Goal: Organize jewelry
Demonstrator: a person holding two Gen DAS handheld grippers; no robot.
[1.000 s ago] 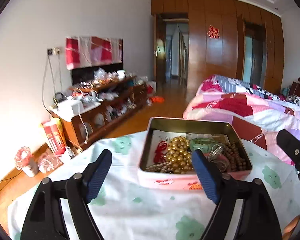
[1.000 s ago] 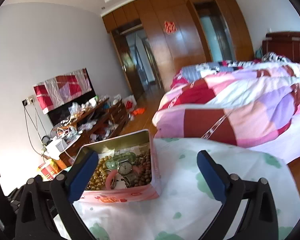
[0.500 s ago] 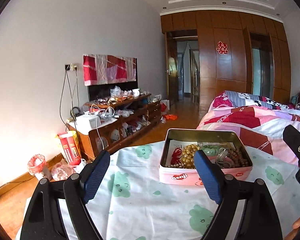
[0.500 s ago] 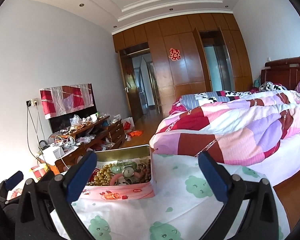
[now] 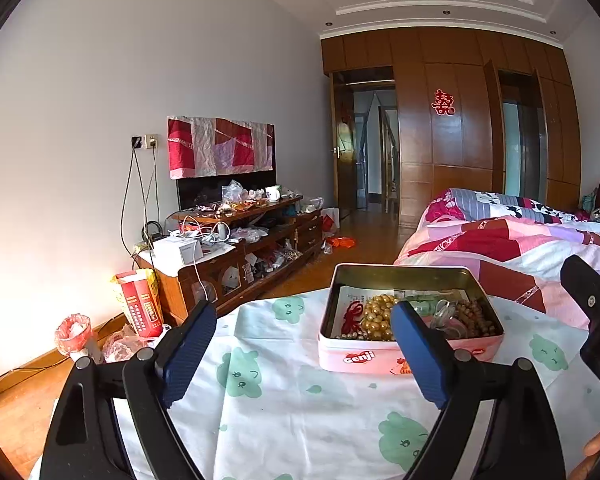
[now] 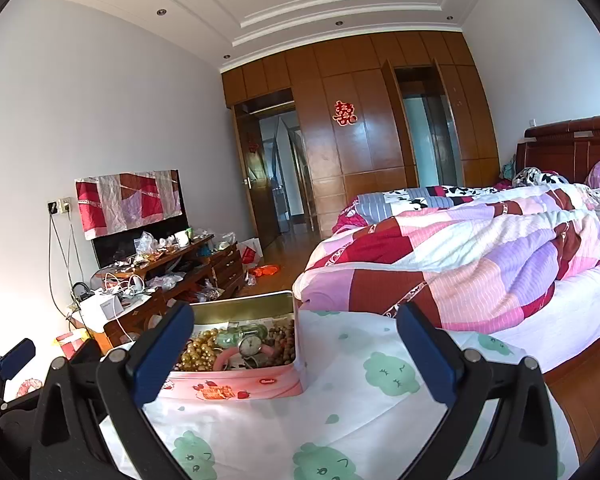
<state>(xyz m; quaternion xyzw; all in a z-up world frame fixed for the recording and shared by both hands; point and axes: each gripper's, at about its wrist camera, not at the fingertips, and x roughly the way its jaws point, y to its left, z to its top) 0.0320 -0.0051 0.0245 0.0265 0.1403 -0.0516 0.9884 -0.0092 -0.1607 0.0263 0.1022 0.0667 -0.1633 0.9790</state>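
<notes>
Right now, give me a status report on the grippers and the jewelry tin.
Left hand-held gripper opening, nothing between its jaws. Right hand-held gripper open, empty. Jewelry tin on the tablecloth, lidless, full of beads. Nothing blocking it.

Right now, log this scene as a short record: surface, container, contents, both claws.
surface: table under a white cloth with green cartoon prints
container: pink tin, lid off, on the cloth
contents: gold bead strand, red cord, brown bead strand, pink-strapped watch, green bangle
left claw: jaws opening, nothing between them
right claw: open, empty
</notes>
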